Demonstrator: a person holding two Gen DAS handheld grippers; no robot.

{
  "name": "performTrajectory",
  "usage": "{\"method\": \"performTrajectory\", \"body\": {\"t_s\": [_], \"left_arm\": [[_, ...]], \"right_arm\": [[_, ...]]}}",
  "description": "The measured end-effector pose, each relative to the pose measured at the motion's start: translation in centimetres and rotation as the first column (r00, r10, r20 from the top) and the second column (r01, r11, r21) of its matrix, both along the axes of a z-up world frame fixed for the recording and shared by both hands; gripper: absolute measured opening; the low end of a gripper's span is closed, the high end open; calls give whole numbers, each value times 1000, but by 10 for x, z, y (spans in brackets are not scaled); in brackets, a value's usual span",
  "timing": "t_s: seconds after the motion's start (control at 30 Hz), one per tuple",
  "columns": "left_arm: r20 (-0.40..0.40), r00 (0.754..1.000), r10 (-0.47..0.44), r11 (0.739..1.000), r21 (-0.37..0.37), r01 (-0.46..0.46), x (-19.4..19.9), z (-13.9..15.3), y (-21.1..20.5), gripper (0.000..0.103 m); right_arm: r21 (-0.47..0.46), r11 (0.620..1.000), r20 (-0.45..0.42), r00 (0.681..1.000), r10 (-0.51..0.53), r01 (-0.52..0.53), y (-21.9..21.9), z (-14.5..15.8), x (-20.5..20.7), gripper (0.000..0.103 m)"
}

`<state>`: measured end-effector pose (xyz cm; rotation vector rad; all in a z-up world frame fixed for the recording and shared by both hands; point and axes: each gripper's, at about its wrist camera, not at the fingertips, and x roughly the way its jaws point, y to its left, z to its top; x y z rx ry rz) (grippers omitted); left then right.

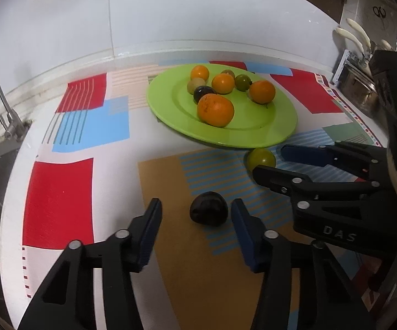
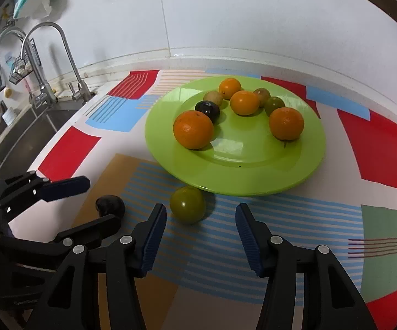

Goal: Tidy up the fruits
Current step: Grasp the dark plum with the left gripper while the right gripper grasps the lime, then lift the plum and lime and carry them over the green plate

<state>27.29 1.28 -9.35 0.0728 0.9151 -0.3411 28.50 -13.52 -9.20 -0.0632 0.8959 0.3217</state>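
Note:
A green plate (image 1: pixel 264 134) (image 2: pixel 234 176) holds several oranges, small green fruits and one dark fruit. A loose dark fruit (image 1: pixel 208 211) (image 2: pixel 110 205) lies on the patterned cloth between the fingertips of my left gripper (image 1: pixel 196 209) (image 2: pixel 100 202), which is open around it. A loose green fruit (image 1: pixel 261 158) (image 2: pixel 188 204) lies by the plate's near rim, just ahead of my right gripper (image 2: pixel 201 214) (image 1: pixel 268 162), which is open and stands around it without touching.
A sink (image 2: pixel 30 134) with taps (image 2: pixel 47 63) lies to the left. A knife rack (image 1: pixel 360 55) stands at the back right. A white tiled wall runs behind the counter.

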Motion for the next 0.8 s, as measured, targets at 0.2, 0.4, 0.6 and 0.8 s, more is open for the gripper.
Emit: {"method": "performTrajectory", "body": {"t_s": [0.2,0.4,0.6,0.8], "left_arm": [[-20,1000,-7,1000,-20,7,2,-3,-1,38],[-11,1000,-16,1000,-20,16,0,-1,-3,29],[-1,1000,-16,1000,-20,16,-4,3,-4,29],[30,999,-27,999,-16,27,-14,15,-7,29]], "right_arm": [[3,1000,-9,1000,14,-14,5,-5,6,43],[-10,999,-1,999,35,-35,8,-5,4,30],[-12,1000,1,1000,25,-25,5,0,-3,30],[-2,1000,19,1000,7,-7,-2,11,-14,30]]}}
